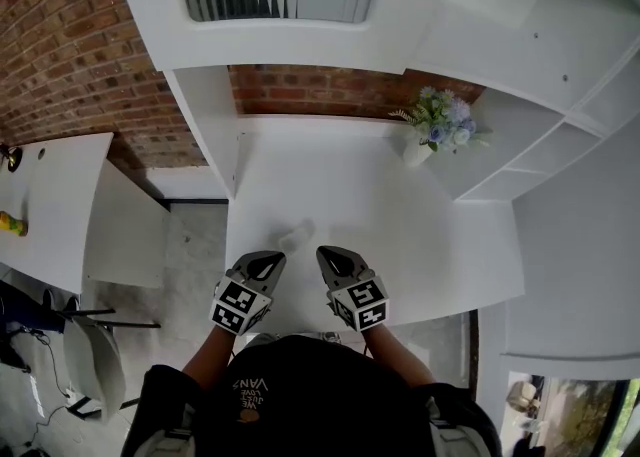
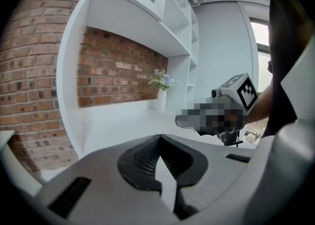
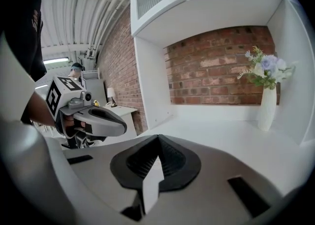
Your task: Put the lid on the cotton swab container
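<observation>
The container (image 1: 296, 236) shows only in the head view, as a small pale blur on the white desk (image 1: 400, 235), just ahead of both gripper tips and between them. It is too faint against the desk to tell its shape, whether the lid is on, or what is inside. Neither gripper view shows it, since each gripper's own grey body fills the lower frame and covers the near desk. The left gripper (image 1: 266, 264) is clenched, with its ribbed pads meeting at the tip and nothing between them in the left gripper view (image 2: 158, 139). The right gripper (image 1: 333, 260) is likewise closed on nothing, as the right gripper view (image 3: 157, 139) shows. The two are held side by side over the desk's near edge, tips leaning towards each other but apart. The person's arms run from the grippers down under a black top that hides the desk's front edge. At the back right of the desk a white vase (image 1: 417, 152) stands upright against the shelves (image 1: 540, 145), holding pale blue and white flowers (image 1: 446, 123) with green sprigs. A brick wall (image 1: 330, 91) runs behind the desk. At the far left a second table (image 1: 50, 205) is cut off by the frame, and a small yellow thing on it is too small to name.
</observation>
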Demonstrator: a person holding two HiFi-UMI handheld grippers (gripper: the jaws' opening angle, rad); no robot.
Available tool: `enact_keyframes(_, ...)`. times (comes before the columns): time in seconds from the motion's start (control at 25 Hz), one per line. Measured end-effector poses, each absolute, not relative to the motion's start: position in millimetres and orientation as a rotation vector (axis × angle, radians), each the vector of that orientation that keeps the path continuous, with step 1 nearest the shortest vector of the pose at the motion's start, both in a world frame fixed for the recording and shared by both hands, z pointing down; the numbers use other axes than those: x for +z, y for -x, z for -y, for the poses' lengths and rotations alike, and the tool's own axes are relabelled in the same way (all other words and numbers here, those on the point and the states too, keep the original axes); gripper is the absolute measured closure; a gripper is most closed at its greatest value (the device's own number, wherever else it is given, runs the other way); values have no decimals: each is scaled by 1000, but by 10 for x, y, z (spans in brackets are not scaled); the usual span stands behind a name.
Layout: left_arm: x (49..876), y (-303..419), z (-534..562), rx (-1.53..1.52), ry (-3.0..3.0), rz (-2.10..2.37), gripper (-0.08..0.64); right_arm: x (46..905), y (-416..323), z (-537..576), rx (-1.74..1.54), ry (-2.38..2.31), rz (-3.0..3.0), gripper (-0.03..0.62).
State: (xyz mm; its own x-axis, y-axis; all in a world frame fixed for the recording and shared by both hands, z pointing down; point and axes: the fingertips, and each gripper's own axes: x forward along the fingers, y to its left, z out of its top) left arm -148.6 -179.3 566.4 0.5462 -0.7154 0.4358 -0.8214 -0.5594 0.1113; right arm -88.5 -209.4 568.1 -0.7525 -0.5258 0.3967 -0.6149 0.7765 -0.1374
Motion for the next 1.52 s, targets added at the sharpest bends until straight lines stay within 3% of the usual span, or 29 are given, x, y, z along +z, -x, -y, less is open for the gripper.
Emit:
enact_keyframes(0.72,5303,1248,1212,389,-2356,1581,554,5158,455,1651,299,-703,2761,592)
enact_keyframes(1.52,5252,850,622,306,-2162,1855,554,5205,-59,1230,261,-491,2800,594)
